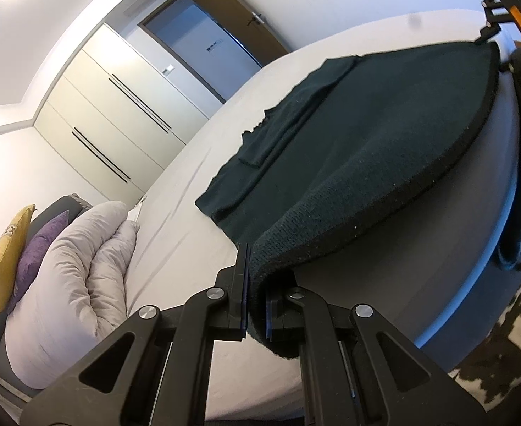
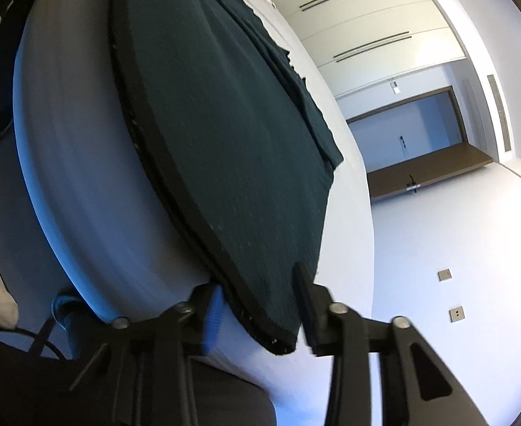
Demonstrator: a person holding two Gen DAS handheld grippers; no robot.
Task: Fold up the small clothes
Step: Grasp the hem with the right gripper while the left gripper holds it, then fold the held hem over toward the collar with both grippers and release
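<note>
I see a dark green knit garment (image 1: pixel 366 135) lying spread on the bed (image 1: pixel 196 191), close to the bed's near edge. Its long side runs along that near edge, from my left gripper (image 1: pixel 255 294) over to my right gripper (image 2: pixel 260 305). Its far end points up the bed toward the puffy white duvet (image 1: pixel 79 269) and the pillows.

My left gripper is pinching one near corner of the garment. The cloth is squeezed tight between its two fingers, and that corner is lifted a bit off the bed.

My right gripper is at the other near corner. That corner sits between its two fingers, with one finger under the cloth and one on top. I cannot tell if the fingers are pressing on it, because the picture is blurry there.

A thin folded part (image 1: pixel 295 106) lies on top of the garment at its far side.
</note>
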